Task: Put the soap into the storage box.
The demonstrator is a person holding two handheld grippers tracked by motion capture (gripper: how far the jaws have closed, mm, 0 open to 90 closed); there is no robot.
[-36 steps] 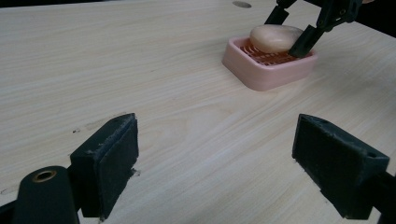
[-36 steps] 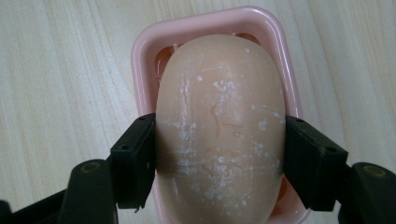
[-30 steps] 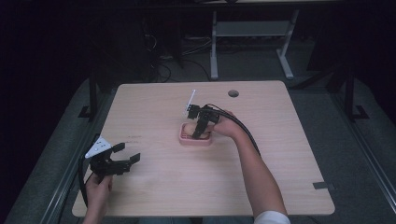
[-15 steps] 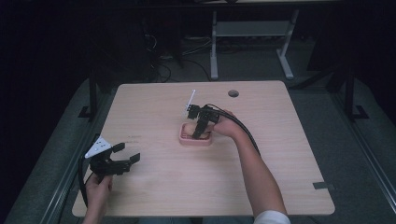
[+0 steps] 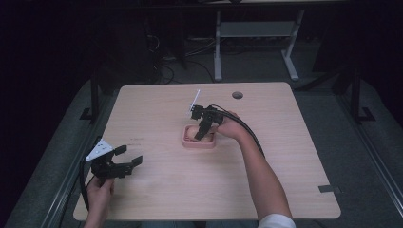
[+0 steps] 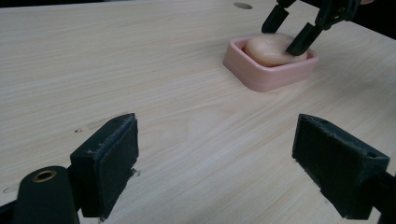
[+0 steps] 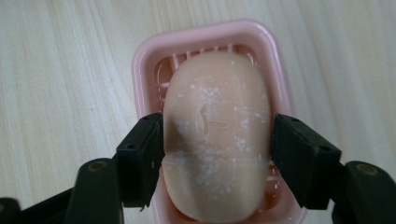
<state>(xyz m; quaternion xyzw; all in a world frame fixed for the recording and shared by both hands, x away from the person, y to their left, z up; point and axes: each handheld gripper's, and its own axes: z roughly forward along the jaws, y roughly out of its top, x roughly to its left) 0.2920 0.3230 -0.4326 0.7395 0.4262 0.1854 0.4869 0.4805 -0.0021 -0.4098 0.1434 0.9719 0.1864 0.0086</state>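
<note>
**At the tabletop's centre: soap bar in its dish**

Right gripper (image 7: 217,140) clasps the soap bar (image 7: 217,135) across its short axis; the bar lies lengthwise in the pink soap dish (image 5: 199,141). Left gripper (image 5: 124,161), released, rests near the left front corner.

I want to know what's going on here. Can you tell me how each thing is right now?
Soap: lying in the dish, squeezed between the right gripper's jaws.
Dish: flat on the table, holding the soap.
Right gripper: shut on the soap.
Left gripper: open, holding nothing, low over the table.
</note>
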